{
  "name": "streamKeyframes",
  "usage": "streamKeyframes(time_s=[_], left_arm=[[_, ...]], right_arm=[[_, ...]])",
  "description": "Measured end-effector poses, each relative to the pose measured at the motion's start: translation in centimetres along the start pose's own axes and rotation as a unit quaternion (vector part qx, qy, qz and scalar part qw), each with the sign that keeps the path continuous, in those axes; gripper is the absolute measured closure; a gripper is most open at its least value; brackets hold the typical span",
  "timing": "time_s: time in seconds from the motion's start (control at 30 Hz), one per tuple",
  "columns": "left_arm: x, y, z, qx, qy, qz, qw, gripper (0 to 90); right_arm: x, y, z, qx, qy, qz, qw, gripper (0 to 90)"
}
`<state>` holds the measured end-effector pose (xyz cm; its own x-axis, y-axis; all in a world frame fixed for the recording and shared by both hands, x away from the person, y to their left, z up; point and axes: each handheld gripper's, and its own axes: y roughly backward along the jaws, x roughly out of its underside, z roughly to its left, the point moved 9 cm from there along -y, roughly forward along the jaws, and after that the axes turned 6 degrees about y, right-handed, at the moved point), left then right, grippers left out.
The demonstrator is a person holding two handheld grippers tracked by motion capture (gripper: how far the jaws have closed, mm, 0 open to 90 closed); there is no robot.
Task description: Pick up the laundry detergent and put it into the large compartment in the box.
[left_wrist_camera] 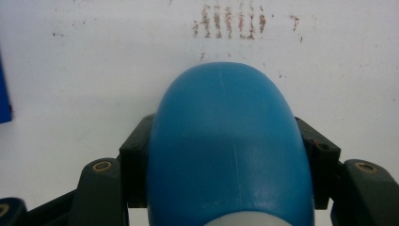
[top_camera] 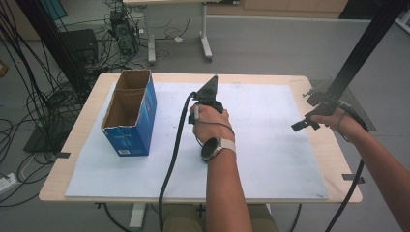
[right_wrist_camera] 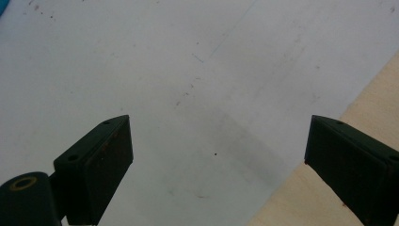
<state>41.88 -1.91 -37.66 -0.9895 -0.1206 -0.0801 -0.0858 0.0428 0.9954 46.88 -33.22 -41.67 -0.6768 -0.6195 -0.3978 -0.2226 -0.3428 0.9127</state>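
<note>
A smooth blue rounded object (left_wrist_camera: 226, 136) with a white part at its near end sits between the jaws of my left gripper (left_wrist_camera: 228, 141), which is shut on it. In the high view the left gripper (top_camera: 205, 98) is held over the middle of the white mat (top_camera: 270, 145), its grey plate on top hiding the blue object. My right gripper (top_camera: 307, 110) hovers at the table's right edge. Its jaws stand wide apart with nothing between them (right_wrist_camera: 219, 136), above the line where the mat meets the bare wood (right_wrist_camera: 320, 197).
An open blue cardboard box (top_camera: 129, 115) with two compartments stands on the left part of the mat; its blue edge (left_wrist_camera: 3, 99) lies left of the left gripper. Faint reddish marks (left_wrist_camera: 228, 23) stain the mat. A black frame post (top_camera: 360, 48) rises at the right.
</note>
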Motion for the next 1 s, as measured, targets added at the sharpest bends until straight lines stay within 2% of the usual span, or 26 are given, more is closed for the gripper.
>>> streamKeyframes(time_s=[1.0], left_arm=[[0.02,0.00,-0.01,0.001,-0.001,-0.002,1.0000,37.5]], right_arm=[[-0.12,0.13,0.10,0.002,0.001,-0.003,1.0000,8.0]])
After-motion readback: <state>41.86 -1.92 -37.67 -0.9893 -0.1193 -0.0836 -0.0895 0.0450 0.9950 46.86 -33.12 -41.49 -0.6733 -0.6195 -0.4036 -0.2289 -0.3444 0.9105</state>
